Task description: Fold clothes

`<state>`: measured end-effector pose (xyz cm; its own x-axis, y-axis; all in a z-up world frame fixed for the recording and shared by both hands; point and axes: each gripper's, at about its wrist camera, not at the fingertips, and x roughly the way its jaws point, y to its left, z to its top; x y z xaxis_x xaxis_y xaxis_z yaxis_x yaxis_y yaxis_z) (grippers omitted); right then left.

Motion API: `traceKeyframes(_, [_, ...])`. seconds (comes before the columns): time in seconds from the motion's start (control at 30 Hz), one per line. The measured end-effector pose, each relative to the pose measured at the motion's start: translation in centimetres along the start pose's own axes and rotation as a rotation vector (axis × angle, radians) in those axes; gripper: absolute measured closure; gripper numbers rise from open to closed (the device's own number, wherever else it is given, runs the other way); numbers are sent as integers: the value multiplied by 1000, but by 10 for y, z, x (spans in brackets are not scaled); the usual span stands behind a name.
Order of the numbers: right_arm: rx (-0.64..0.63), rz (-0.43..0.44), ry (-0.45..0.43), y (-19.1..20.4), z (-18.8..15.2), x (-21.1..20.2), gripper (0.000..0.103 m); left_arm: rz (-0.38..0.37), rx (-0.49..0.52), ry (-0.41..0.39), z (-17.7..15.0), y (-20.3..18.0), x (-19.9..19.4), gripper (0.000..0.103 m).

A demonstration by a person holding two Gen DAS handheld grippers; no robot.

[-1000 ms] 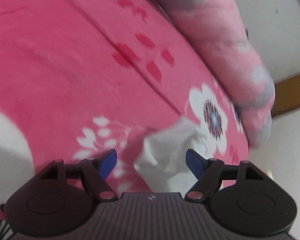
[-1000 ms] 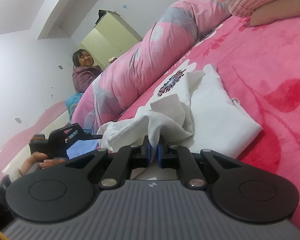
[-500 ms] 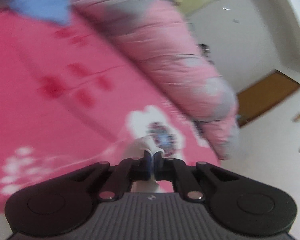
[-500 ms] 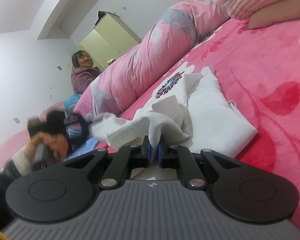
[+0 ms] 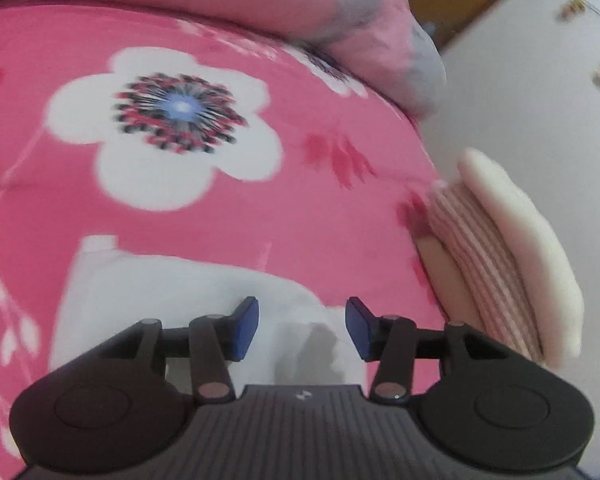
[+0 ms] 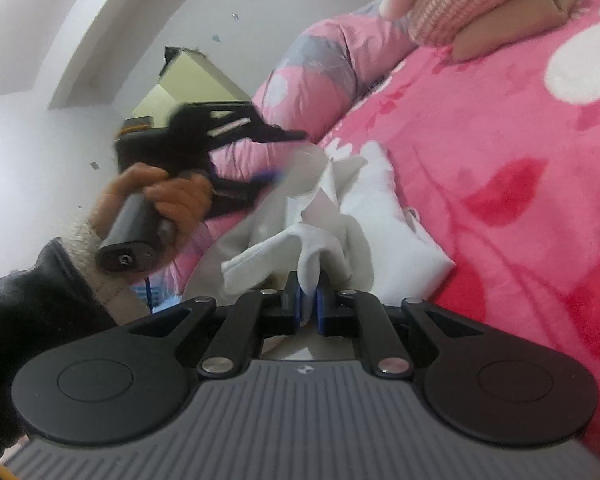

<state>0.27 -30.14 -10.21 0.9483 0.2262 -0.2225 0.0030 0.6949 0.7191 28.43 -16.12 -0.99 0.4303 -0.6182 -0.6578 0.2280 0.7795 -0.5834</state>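
A white garment (image 5: 172, 292) lies partly folded on the pink flowered bedspread (image 5: 260, 184). In the left wrist view my left gripper (image 5: 302, 326) is open just above the garment's near edge, with white cloth below the gap and nothing pinched. In the right wrist view my right gripper (image 6: 308, 304) is shut on a bunched fold of the white garment (image 6: 380, 216). The left gripper (image 6: 236, 136) shows there too, blurred, held in a hand (image 6: 168, 196) above the cloth's far side.
A stack of folded clothes (image 5: 500, 256), cream and pink ribbed knit, sits at the bed's right edge; the same stack (image 6: 480, 4) shows top right. A rolled pink quilt (image 5: 300, 4) runs along the back. A sleeve (image 6: 40, 300) fills the lower left.
My left gripper shut on the cloth, swung it over toward the stack side, then opened and let go. The right gripper kept its hold and tilted.
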Motion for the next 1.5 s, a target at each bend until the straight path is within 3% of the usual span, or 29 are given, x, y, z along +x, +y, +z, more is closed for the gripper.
traceKeyframes(0.07, [-11,0,1,2,-1,-1,95,-40,-13,-65,2,8,-24,44])
traceKeyframes(0.13, [-19,-5,-1,4,0,-1,95,-75,-20,-129,4,15,-50,42])
traceKeyframes(0.27, [-44,-7,-12,10,7,-1,94,-16,141,-255,-9,18,-124,34])
traceKeyframes(0.4, [-72,-5,-26,16,14,-2,94,34,293,-208,-54,33,-177,31])
traceKeyframes(0.5, [-124,14,-52,29,25,-4,97,13,301,-146,-94,50,-191,30])
traceKeyframes(0.67, [-166,-34,-87,34,41,-16,97,-38,254,-99,-145,66,-185,30])
traceKeyframes(0.83, [-93,-136,-9,9,37,-19,97,-57,217,-71,-159,71,-171,30])
traceKeyframes(1.17, [-12,-174,67,-9,20,-21,97,58,337,-21,-177,59,-137,29])
traceKeyframes(1.27, [-31,-170,86,-9,24,-29,90,63,372,-36,-182,60,-136,29])
traceKeyframes(1.33, [-59,-172,98,-8,31,-37,80,62,382,-35,-182,60,-137,29])
traceKeyframes(1.43, [-196,-209,72,1,42,-58,60,56,391,-34,-182,62,-138,29])
traceKeyframes(1.5, [-308,-221,39,12,50,-67,60,54,396,-35,-182,63,-138,29])
